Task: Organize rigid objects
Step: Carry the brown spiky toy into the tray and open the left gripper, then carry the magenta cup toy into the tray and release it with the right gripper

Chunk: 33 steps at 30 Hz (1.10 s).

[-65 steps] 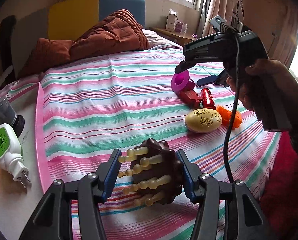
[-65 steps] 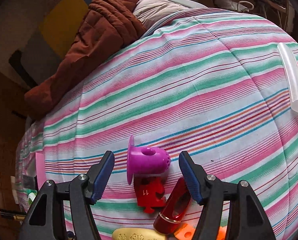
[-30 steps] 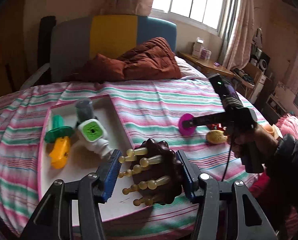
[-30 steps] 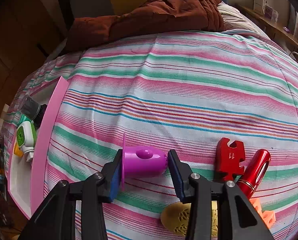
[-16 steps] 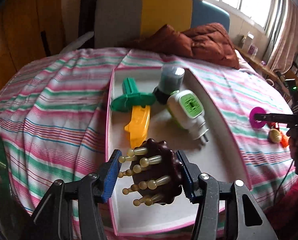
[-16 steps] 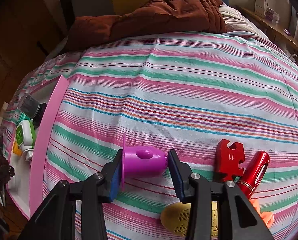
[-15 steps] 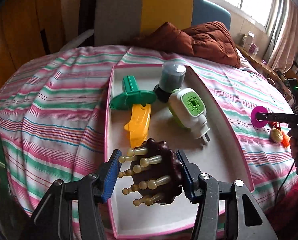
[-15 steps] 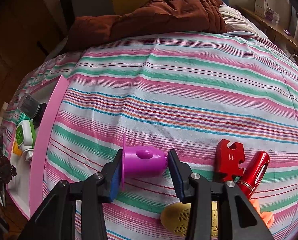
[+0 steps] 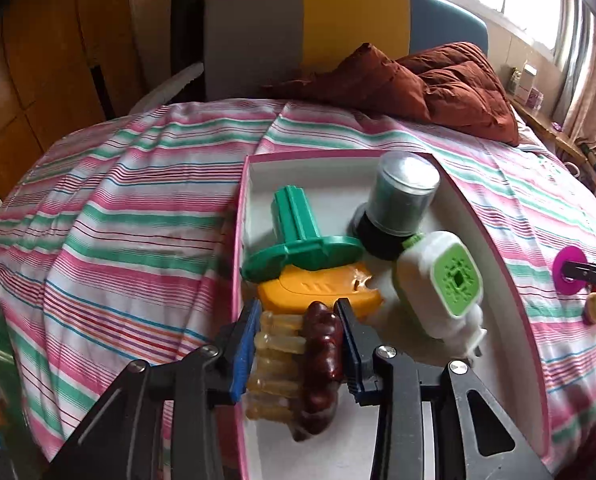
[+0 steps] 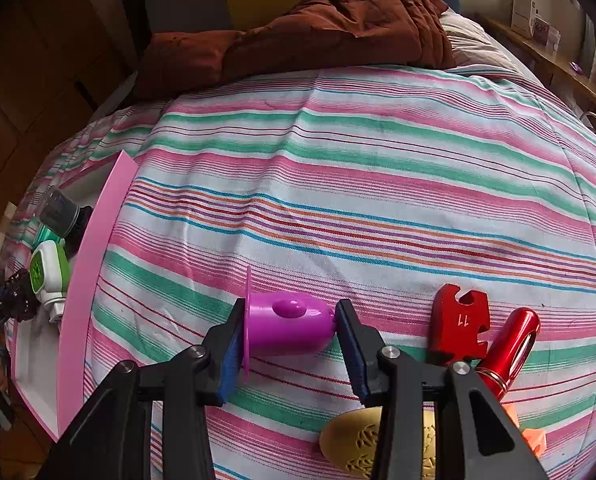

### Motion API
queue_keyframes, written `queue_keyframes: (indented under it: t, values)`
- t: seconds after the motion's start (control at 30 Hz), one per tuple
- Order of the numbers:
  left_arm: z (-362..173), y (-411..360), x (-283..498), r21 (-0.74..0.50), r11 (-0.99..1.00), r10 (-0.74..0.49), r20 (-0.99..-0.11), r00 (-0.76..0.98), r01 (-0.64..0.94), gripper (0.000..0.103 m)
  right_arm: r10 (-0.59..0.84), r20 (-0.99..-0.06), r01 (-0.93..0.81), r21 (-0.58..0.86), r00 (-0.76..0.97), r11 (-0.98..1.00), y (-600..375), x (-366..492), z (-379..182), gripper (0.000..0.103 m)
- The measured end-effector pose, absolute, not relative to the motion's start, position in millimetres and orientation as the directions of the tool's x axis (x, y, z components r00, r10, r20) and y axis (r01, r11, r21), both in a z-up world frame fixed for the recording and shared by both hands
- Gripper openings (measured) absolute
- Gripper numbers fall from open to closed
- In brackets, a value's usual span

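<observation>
You are tilting your left gripper (image 9: 298,344) steeply down over the pink-rimmed tray (image 9: 510,280), its jaws having just closed further and clamping the brown massage brush (image 9: 318,368); farther across the striped bedspread (image 10: 378,184), your right gripper (image 10: 288,340) is gripping the purple spool (image 10: 286,324).

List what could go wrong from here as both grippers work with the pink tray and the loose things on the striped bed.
1. The left gripper, whose jaws have just been closing, pinches the brown knobbed massager with amber prongs over the pink-rimmed white tray; it may slip or land on the orange plastic piece.
2. The right gripper clamps the magenta flanged plastic cup end to end; it could pop out.
</observation>
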<state>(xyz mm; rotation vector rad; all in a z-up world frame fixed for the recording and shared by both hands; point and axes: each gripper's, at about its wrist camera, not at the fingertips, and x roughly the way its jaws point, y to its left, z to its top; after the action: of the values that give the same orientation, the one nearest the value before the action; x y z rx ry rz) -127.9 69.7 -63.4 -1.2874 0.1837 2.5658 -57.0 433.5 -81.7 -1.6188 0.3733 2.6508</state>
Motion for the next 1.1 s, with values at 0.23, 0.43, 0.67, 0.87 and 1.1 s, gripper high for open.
queue_keyframes:
  t: [0.23, 0.43, 0.67, 0.87, 1.1]
  values:
    - [-46.7, 55.3, -106.9, -0.066, -0.960, 0.225, -0.757, -0.613, -0.272, 0.063, -0.109, -0.879, -0.136, 0.192, -0.465, -0.972, 432.3, -56.4, -82.6, 0.043]
    - [-35.0, 52.6, -80.9, -0.042, -0.960, 0.218, -0.731, -0.647, -0.276, 0.066, -0.103, -0.879, -0.133, 0.185, -0.466, -0.974, 431.9, -55.9, -82.9, 0.043]
    - [-24.4, 43.9, -55.4, -0.031, -0.974, 0.177, -0.729, -0.661, -0.226, 0.069, -0.085, -0.878, -0.138, 0.169, -0.472, -0.976, 432.4, -54.8, -82.0, 0.043]
    - [-19.2, 38.2, -38.2, -0.037, -0.982, 0.153, -0.738, -0.657, -0.187, 0.069, -0.078, -0.878, -0.135, 0.160, -0.473, -0.978, 431.2, -54.9, -82.0, 0.043]
    - [-12.2, 43.7, -27.3, -0.050, -0.979, 0.172, -0.729, -0.662, -0.200, 0.074, -0.069, -0.878, -0.135, 0.149, -0.473, -0.980, 430.2, -54.2, -80.9, 0.043]
